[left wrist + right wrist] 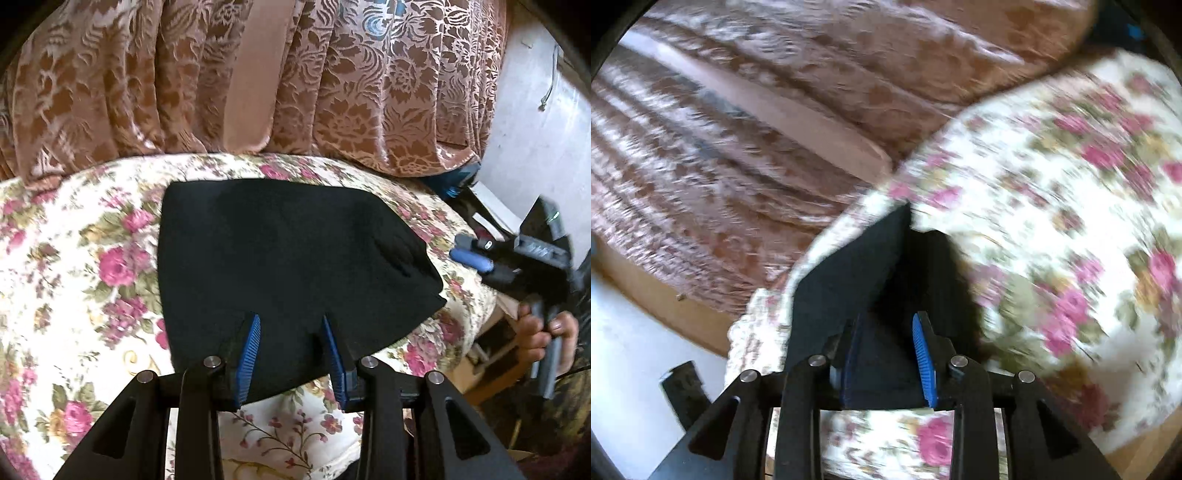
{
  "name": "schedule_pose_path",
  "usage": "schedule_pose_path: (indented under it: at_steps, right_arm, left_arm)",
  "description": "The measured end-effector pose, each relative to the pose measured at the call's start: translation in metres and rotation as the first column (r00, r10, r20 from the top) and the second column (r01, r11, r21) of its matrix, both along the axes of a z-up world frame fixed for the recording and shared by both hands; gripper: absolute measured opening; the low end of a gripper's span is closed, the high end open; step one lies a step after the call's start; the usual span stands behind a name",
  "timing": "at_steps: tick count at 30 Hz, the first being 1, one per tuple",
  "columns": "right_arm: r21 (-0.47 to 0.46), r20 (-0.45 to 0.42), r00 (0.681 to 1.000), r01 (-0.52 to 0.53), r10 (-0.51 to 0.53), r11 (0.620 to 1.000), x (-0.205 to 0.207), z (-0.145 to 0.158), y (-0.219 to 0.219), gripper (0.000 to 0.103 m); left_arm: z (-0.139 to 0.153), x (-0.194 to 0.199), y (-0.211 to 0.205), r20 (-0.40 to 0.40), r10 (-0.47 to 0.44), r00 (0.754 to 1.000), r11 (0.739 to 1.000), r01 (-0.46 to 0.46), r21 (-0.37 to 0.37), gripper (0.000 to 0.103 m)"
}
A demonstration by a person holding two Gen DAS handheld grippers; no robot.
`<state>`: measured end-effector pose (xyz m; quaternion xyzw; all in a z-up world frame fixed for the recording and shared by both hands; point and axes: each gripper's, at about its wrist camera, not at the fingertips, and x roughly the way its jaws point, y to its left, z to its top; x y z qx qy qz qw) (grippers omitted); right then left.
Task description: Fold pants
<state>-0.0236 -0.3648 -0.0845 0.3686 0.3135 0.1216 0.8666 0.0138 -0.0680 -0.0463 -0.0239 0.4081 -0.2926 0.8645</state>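
- Landmark: the black pants [288,258] lie folded into a compact dark block on the floral bedspread [74,266]; every place below is given relative to them.
- Progress: judge the folding as largely done; the block reads as flat with a straight far edge, while its edge nearest the right gripper tapers and bulges slightly; what appears left is a final tidy of that edge, or one more fold if you want a smaller packet.
- Left gripper [291,354]: you hold it over the near edge of the pants; its blue pads [249,362] stand apart with dark cloth showing between them; no pinch is visible, so treat it as spread and empty.
- Right gripper [886,362]: in its own blurred view the jaws stand apart with dark cloth between them; whether the pads press on that cloth cannot be told; from the left wrist view it sits well apart from the pants, off the bed edge, held by a hand [546,336].
- Surface: the bedspread is soft and slightly mounded under the pants.
- Room: a brown patterned curtain [221,74] hangs behind the pants; a pale wall [546,122] stands beyond the right gripper.
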Motion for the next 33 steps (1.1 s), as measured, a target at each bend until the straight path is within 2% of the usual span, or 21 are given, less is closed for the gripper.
schedule_pose_path:
  at_steps: [3, 7, 10, 13, 15, 18, 19, 20, 21, 24, 30, 31, 33]
  right_arm:
    - [-0.04, 0.024, 0.996, -0.085, 0.086, 0.996, 0.017, 0.014, 0.029, 0.033]
    - [-0.086, -0.033, 0.986, -0.167, 0.164, 0.982, 0.051, 0.008, 0.067, 0.035]
    - [-0.098, -0.082, 0.986, -0.151, 0.143, 0.984, 0.066, -0.007, 0.071, 0.035]
    - [-0.138, -0.14, 0.987, -0.093, 0.074, 0.986, 0.075, -0.022, 0.064, 0.034]
    - [-0.104, -0.154, 0.986, -0.078, 0.062, 0.991, 0.077, -0.033, 0.055, 0.032]
    - [-0.073, -0.166, 0.985, -0.063, 0.05, 0.995, 0.079, -0.046, 0.045, 0.023]
    - [-0.063, -0.17, 0.985, -0.054, 0.043, 0.997, 0.08, -0.05, 0.042, 0.015]
    - [-0.047, -0.175, 0.984, -0.045, 0.036, 0.998, 0.081, -0.056, 0.039, 0.003]
    - [-0.021, -0.187, 0.982, -0.032, 0.028, 0.999, 0.083, -0.064, 0.034, 0.0]
    - [0.116, -0.184, 0.983, -0.006, 0.027, 0.993, 0.083, -0.08, 0.019, 0.0]
    - [0.087, -0.173, 0.984, -0.029, 0.044, 0.996, 0.082, -0.072, 0.023, 0.0]
    - [0.094, -0.171, 0.984, -0.029, 0.045, 0.995, 0.082, -0.071, 0.022, 0.002]
    - [0.106, -0.139, 0.989, -0.04, 0.055, 0.994, 0.078, -0.063, 0.022, 0.013]
  left_arm:
    - [0.002, 0.0, -0.001, 0.014, 0.011, 1.0, 0.999, -0.012, 0.033, 0.035]
    - [-0.001, 0.001, 0.002, 0.008, 0.025, 1.0, 0.999, -0.025, 0.045, 0.035]
    - [-0.003, 0.001, 0.004, 0.005, 0.034, 0.999, 0.998, -0.034, 0.053, 0.035]
    - [-0.007, 0.003, 0.005, -0.005, 0.041, 0.999, 0.997, -0.04, 0.061, 0.035]
    - [-0.011, 0.005, 0.005, -0.018, 0.042, 0.999, 0.997, -0.041, 0.063, 0.035]
    - [-0.016, 0.006, 0.004, -0.027, 0.039, 0.999, 0.997, -0.038, 0.066, 0.035]
    - [-0.017, 0.006, 0.003, -0.027, 0.039, 0.999, 0.997, -0.037, 0.067, 0.035]
    - [-0.018, 0.005, 0.003, -0.027, 0.039, 0.999, 0.997, -0.037, 0.07, 0.035]
    - [-0.018, 0.005, 0.003, -0.025, 0.038, 0.999, 0.997, -0.036, 0.072, 0.035]
    - [-0.016, 0.002, 0.002, -0.011, 0.035, 0.999, 0.997, -0.034, 0.074, 0.035]
    - [-0.007, 0.004, 0.014, 0.016, 0.059, 0.998, 0.995, -0.06, 0.075, 0.039]
    - [-0.004, 0.005, 0.021, 0.014, 0.069, 0.997, 0.996, -0.07, 0.049, 0.04]
    - [0.001, 0.013, 0.041, -0.006, 0.105, 0.994, 0.994, -0.105, -0.031, 0.046]
